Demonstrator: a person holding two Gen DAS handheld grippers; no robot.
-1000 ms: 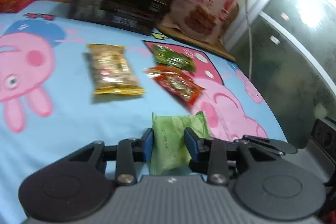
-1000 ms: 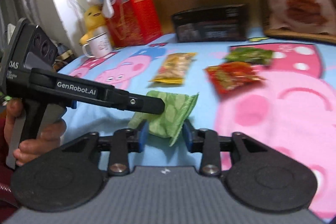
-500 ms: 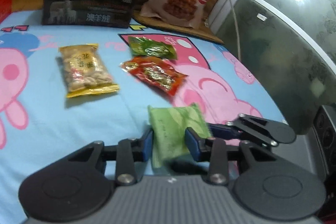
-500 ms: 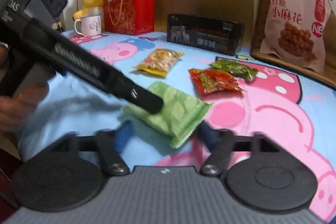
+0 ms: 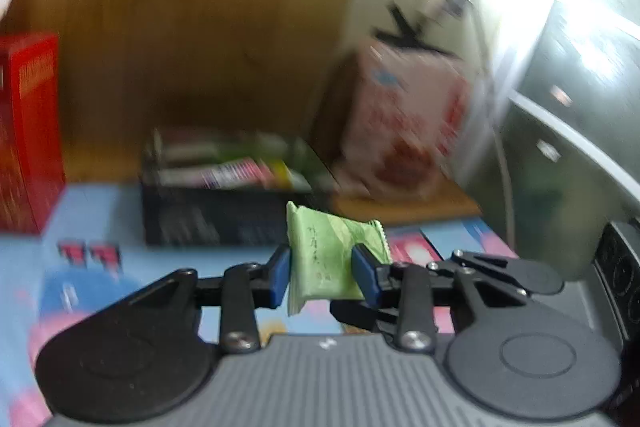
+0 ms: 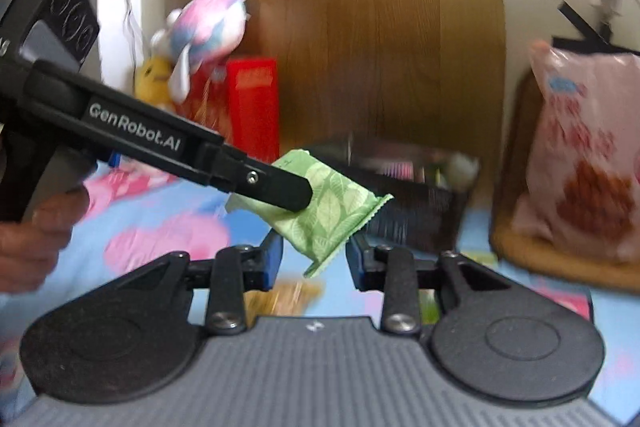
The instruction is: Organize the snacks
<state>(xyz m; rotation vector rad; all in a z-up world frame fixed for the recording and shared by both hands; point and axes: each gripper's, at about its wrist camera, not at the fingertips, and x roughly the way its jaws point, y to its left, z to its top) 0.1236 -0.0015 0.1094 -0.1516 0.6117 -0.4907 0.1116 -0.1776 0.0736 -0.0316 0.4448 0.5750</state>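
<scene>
A green leaf-print snack packet (image 5: 328,251) hangs in the air above the bed sheet, and my left gripper (image 5: 322,275) is shut on it, blue pads against both sides. In the right wrist view the left gripper (image 6: 288,193) reaches in from the left with the packet (image 6: 332,211) in its tip. My right gripper (image 6: 314,259) sits just below, its jaws closing; the packet's lower corner hangs between the pads, which do not press on it. Behind stands an open black box (image 5: 208,215) with several packets inside, also the black box (image 6: 416,215).
A large pink snack bag (image 6: 584,155) leans on a wooden board at the right. A red box (image 6: 252,107) and plush toys (image 6: 204,27) stand at the back left. A hand (image 6: 36,235) holds the left gripper's handle. A blurred yellow packet (image 6: 288,295) lies on the sheet below.
Both grippers have risen and swung toward the black box, lifting the green packet off the sheet. The right jaws widened, then narrowed again. The loose packets on the sheet dropped below view.
</scene>
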